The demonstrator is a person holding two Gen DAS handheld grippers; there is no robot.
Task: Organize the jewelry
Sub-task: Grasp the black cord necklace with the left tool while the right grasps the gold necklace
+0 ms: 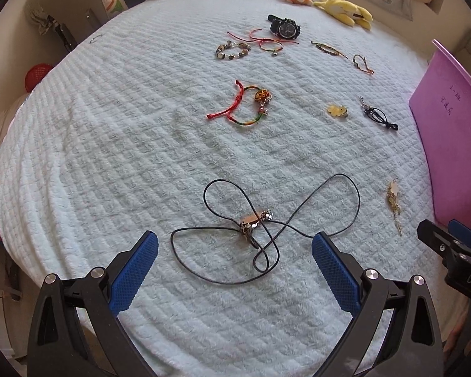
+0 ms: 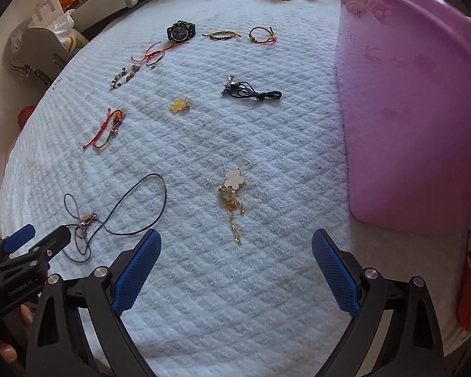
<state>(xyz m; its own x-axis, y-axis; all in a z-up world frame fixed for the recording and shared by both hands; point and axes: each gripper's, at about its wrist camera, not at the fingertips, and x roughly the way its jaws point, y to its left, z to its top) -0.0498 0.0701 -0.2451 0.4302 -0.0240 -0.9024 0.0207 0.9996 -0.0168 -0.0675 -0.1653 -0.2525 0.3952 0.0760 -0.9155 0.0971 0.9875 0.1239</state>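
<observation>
Pale blanket point(image 1: 110, 157) strewn w/ jewelry, purple bin point(image 2: 408, 110) at right; left gripper point(image 1: 235, 248) & right gripper point(image 2: 235, 245) both spread wide, empty. Black cord necklace point(image 1: 251, 220) lies just ahead: best pinch at pendant, not loose loops

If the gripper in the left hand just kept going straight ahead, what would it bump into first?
Probably the black cord necklace: its pendant lies on the blanket just ahead of the open left gripper, centred between the fingers. Depth is hard to judge in this fisheye view.
</observation>
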